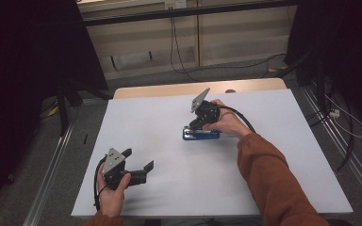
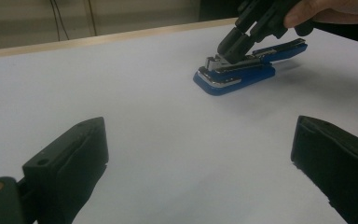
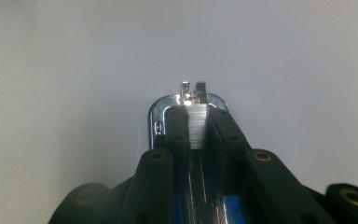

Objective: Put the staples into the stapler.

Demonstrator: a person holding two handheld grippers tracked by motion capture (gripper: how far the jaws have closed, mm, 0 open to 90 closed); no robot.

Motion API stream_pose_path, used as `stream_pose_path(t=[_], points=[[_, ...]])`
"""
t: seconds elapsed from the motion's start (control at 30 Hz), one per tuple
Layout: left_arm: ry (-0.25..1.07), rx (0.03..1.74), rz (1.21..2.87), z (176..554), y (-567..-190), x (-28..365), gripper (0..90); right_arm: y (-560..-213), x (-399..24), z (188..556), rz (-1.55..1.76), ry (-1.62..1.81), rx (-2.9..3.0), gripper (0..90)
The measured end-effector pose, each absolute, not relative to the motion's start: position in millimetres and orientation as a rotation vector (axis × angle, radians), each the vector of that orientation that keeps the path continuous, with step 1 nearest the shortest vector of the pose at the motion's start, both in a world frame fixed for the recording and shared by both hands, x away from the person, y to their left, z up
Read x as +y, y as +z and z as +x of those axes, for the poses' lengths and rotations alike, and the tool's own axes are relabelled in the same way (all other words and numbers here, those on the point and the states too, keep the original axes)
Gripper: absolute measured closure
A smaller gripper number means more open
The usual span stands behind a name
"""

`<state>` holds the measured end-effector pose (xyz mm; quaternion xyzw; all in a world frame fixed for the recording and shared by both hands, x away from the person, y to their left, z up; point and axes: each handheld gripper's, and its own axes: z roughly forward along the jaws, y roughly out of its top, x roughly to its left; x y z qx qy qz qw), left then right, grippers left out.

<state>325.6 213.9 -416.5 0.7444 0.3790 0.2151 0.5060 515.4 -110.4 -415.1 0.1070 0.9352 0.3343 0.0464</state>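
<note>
And here's the big white table (image 1: pixel 169 188), spread wide across the high view with a strip of pale wood showing along its far edge. From the bottom right comes the person's arm in a rust-orange sleeve (image 1: pixel 268 179), reaching out to just past the middle of the table. That hand carries the right gripper (image 1: pixel 194 126), tilted nose-down, grey plate up top, cable looping back over the wrist. Near the front left edge sits the left gripper (image 1: pixel 138 165), held low in the other hand, well apart from the action, and its jaws stand wide apart with nothing but bare table between them. In the left gripper view those two black pads (image 2: pixel 72 158) frame the scene from either side.

Now the small stuff: a blue stapler (image 1: pixel 201 134) lies flat on the table, near the centre, its chrome nose pointing left in the high view. The right gripper is down on it, jaws drawn close together and clamped on the metal staple channel (image 3: pixel 196 126) from both sides. In the right gripper view the silver strip sits snug between the two pads, chrome front plate just beyond
</note>
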Motion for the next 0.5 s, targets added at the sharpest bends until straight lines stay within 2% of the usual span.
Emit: stream_pose_path(t=[0.5], points=[[0.517,0.913,1.797,325.7,-416.6,214.0,4.1,-414.0,-103.8,517.7,0.31,1.015,2.858,79.2]])
